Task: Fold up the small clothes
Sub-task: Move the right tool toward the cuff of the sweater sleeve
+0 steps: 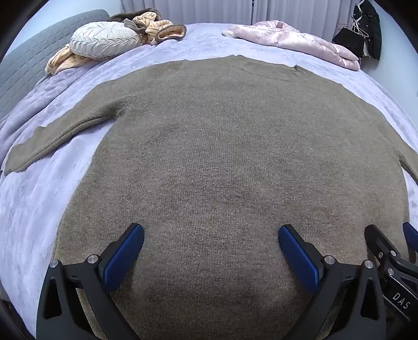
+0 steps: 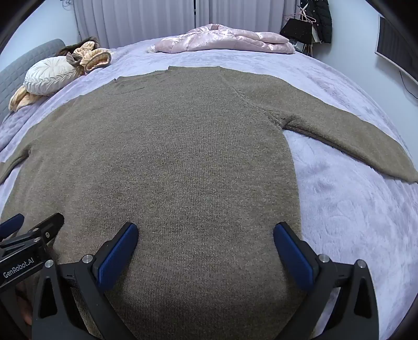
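Brown knit fills both views: a sweater (image 1: 222,157) is spread flat on the lilac bedspread (image 1: 31,214), sleeves laid out to either side. Over the sweater's near hem, the left gripper (image 1: 211,235) and right gripper (image 2: 206,232) are held side by side, jaws wide apart and gripping nothing. Beyond the sweater's collar, a pink quilted jacket (image 2: 222,39) is seen.

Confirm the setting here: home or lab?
Most likely a home bedroom. The brown sweater lies spread on a bed with a lavender blanket and a padded grey headboard. A round pillow sits near it, and white curtains hang behind.
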`<state>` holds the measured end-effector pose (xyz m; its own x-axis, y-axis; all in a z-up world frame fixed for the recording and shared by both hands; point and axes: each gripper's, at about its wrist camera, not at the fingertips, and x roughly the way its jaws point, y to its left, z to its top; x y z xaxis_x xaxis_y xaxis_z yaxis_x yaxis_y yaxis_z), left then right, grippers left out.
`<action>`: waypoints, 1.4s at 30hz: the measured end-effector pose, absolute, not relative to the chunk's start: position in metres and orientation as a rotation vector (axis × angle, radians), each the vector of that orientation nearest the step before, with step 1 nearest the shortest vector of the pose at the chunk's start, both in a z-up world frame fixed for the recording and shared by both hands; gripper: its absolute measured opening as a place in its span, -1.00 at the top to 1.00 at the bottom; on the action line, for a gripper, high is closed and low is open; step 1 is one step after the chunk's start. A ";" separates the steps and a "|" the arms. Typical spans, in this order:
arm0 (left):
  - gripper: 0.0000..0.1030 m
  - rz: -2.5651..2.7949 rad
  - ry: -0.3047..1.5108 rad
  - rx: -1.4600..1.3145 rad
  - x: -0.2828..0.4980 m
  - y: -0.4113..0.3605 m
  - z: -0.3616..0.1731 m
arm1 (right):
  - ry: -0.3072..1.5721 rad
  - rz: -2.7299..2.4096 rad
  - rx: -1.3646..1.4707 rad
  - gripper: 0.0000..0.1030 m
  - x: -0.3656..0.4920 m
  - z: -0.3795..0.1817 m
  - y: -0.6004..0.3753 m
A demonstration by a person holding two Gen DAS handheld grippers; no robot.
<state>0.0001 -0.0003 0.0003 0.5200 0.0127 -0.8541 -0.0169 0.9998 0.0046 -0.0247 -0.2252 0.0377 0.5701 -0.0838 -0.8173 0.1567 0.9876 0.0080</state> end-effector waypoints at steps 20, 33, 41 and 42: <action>-1.00 -0.012 1.002 0.071 -0.014 -0.023 0.047 | 0.996 -0.117 0.118 -1.00 -0.023 0.052 -0.230; -1.00 -0.092 0.985 0.142 -0.015 -0.078 0.078 | 0.932 -0.108 0.192 -1.00 -0.049 0.098 -0.282; -1.00 -0.123 1.007 0.129 0.003 -0.119 0.086 | 0.905 -0.202 0.301 -1.00 -0.058 0.100 -0.363; -1.00 -0.125 1.006 0.137 0.005 -0.125 0.087 | 0.902 -0.224 0.308 -1.00 -0.060 0.101 -0.375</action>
